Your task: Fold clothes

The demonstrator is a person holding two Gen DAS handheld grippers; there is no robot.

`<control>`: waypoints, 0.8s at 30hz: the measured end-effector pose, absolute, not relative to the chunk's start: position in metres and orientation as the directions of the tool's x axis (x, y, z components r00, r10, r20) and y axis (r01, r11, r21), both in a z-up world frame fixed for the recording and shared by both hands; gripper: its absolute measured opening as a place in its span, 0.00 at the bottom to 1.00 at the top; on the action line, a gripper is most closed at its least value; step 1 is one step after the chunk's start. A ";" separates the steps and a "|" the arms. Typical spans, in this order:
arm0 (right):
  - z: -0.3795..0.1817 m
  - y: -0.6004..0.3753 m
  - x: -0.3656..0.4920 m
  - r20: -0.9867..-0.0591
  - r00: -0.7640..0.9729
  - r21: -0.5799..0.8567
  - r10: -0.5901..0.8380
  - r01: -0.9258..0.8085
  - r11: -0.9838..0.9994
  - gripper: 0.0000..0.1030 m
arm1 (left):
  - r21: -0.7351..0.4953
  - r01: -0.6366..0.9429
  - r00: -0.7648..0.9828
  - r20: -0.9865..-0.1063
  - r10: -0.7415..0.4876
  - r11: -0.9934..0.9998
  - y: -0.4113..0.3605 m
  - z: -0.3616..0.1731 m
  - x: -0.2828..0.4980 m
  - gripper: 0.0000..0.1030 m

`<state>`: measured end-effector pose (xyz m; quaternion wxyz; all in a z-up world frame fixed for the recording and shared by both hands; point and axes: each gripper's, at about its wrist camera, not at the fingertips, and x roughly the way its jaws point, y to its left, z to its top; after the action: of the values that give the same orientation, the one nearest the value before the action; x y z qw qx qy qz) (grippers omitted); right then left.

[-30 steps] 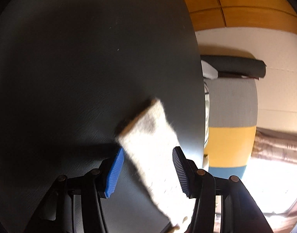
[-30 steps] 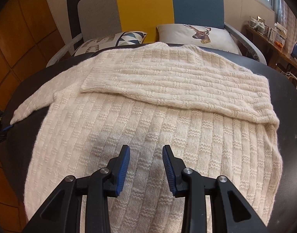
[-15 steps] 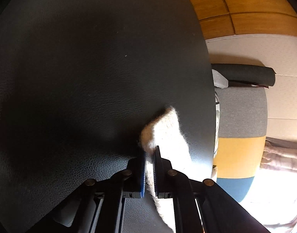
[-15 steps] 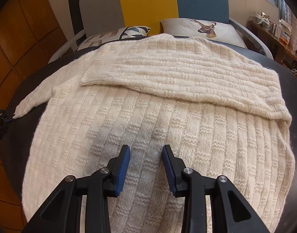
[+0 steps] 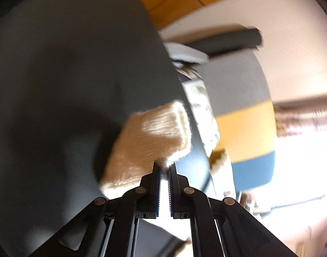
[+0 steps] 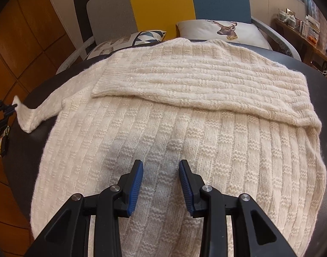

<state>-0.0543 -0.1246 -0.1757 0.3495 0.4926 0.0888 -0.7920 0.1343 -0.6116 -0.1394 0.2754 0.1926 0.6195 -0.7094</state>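
A cream knitted sweater [image 6: 184, 128] lies spread on a round dark table [image 6: 24, 160], one sleeve folded across its chest. The other sleeve [image 6: 41, 111] stretches out to the left, where my left gripper [image 6: 12, 107] pinches its cuff and lifts it off the table. In the left wrist view that gripper [image 5: 164, 171] is shut on the sleeve cuff [image 5: 154, 137], which hangs bent above the dark tabletop [image 5: 67, 85]. My right gripper [image 6: 161, 167] stands partly open, its fingertips resting on the sweater's body with no cloth pinched between them.
Behind the table stands a sofa [image 6: 163, 0] in grey, yellow and blue, with a deer-print cushion [image 6: 223, 32] and a geometric cushion [image 6: 129, 42]. Wooden wall panels [image 6: 20, 42] are on the left. A cluttered shelf [image 6: 298, 21] sits at the far right.
My left gripper closed on the sleeve cuff, then lifted it off the table and swung, so the cuff now hangs bent. The right gripper stayed on the sweater's body.
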 end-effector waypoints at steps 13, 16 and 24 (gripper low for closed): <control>-0.173 -0.096 -0.055 -0.830 -0.270 0.240 -0.489 0.618 -0.749 0.34 | -0.746 0.607 -0.771 -0.637 0.024 -0.274 -0.505 -0.119 0.044 0.06; -0.174 -0.092 -0.055 -0.827 -0.270 0.249 -0.494 0.612 -0.751 0.34 | -0.733 0.602 -0.759 -0.648 0.058 -0.315 -0.480 -0.117 0.028 0.06; -0.176 -0.084 -0.059 -0.822 -0.257 0.278 -0.509 0.599 -0.751 0.34 | -0.661 0.595 -0.695 -0.709 0.122 -0.457 -0.411 -0.114 -0.020 0.06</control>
<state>-0.0586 -0.0838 -0.1761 0.3497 0.4991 0.0451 -0.7916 -0.0203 -0.4108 -0.1137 0.1528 0.3596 0.4980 -0.7742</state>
